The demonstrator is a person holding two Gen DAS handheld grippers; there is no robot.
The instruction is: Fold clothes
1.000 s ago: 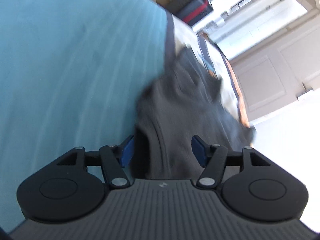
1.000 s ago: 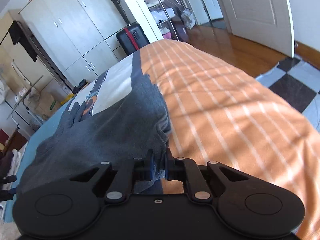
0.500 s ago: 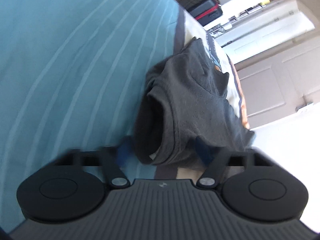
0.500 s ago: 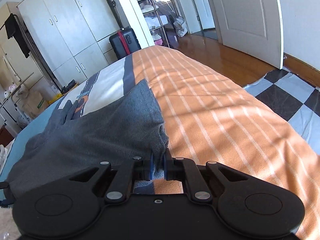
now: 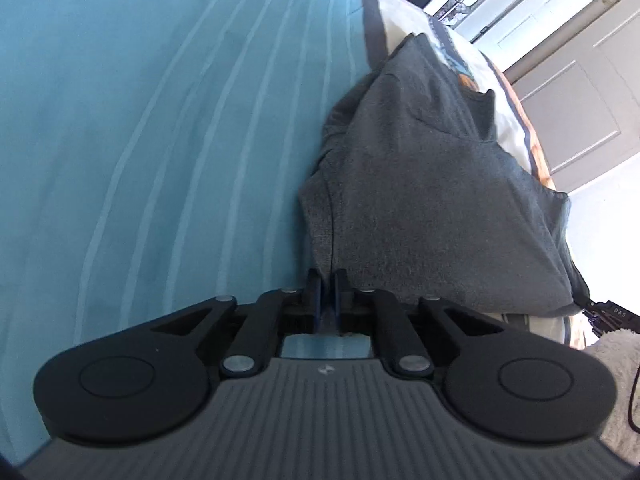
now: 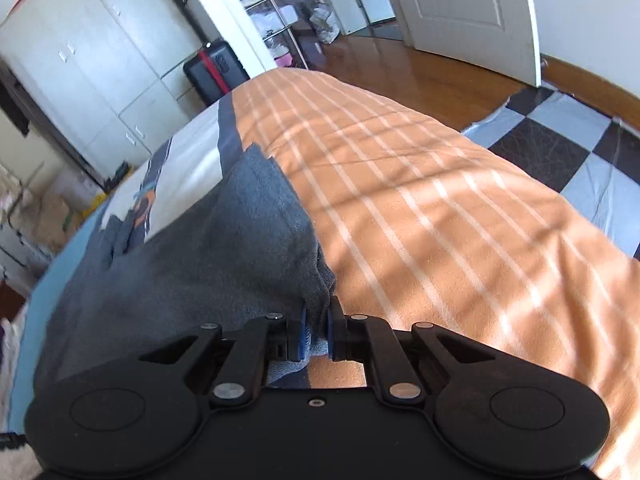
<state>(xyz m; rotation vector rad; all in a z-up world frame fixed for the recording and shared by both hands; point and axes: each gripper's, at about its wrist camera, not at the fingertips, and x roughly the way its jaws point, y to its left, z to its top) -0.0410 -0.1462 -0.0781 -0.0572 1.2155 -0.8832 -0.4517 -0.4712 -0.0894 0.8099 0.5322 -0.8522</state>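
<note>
Wood floor [image 6: 404, 76], white door [image 6: 464, 8], cupboards [image 6: 92, 60]; sunlit.

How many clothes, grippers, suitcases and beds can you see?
Grey garment: 1
Grippers: 2, the left gripper and the right gripper, each shut on the garment
Suitcase: 1
Bed: 1
Total: 5

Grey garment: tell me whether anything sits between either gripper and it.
Nothing visible does. The left gripper is shut on a near edge of the grey garment, and the right gripper is shut on another near edge. Only the striped bedspread lies under the cloth.
</note>
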